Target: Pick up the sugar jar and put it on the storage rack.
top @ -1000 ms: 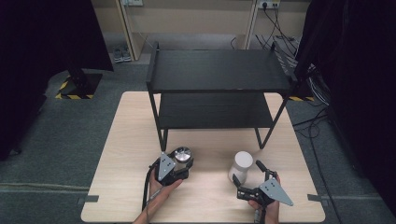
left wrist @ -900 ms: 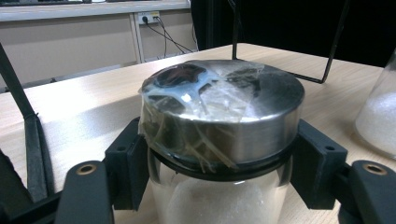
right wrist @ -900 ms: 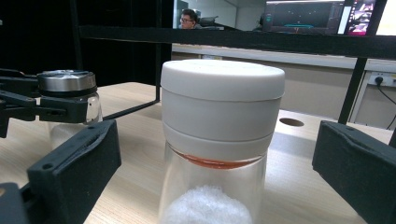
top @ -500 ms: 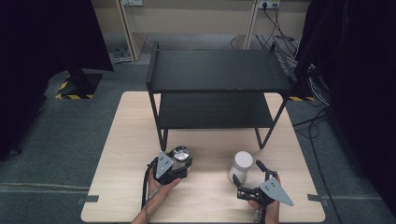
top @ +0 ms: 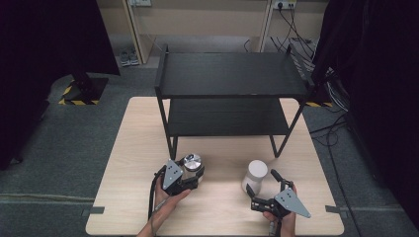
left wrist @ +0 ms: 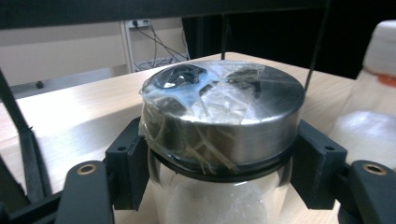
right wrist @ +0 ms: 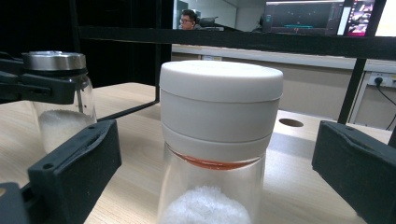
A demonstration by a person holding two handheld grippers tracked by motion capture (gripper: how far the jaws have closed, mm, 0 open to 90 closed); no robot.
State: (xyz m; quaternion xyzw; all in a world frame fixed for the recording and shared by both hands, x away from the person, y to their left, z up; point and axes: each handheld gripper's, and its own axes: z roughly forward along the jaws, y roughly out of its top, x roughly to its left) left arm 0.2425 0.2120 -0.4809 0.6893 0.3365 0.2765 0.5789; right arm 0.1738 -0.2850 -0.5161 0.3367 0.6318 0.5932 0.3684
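A glass jar with a steel lid stands on the wooden table, half full of white powder. My left gripper is shut on this jar, its black pads pressing the neck just under the taped lid. To the right stands a second jar with a white lid, also holding white powder. My right gripper is open around this white-lidded jar; its pads stand well clear on both sides. The steel-lidded jar shows at the left of the right gripper view.
A black two-tier metal shelf stands on the far half of the table, its front legs just behind both jars. Grey carpet surrounds the table. Cables lie on the floor at the back right.
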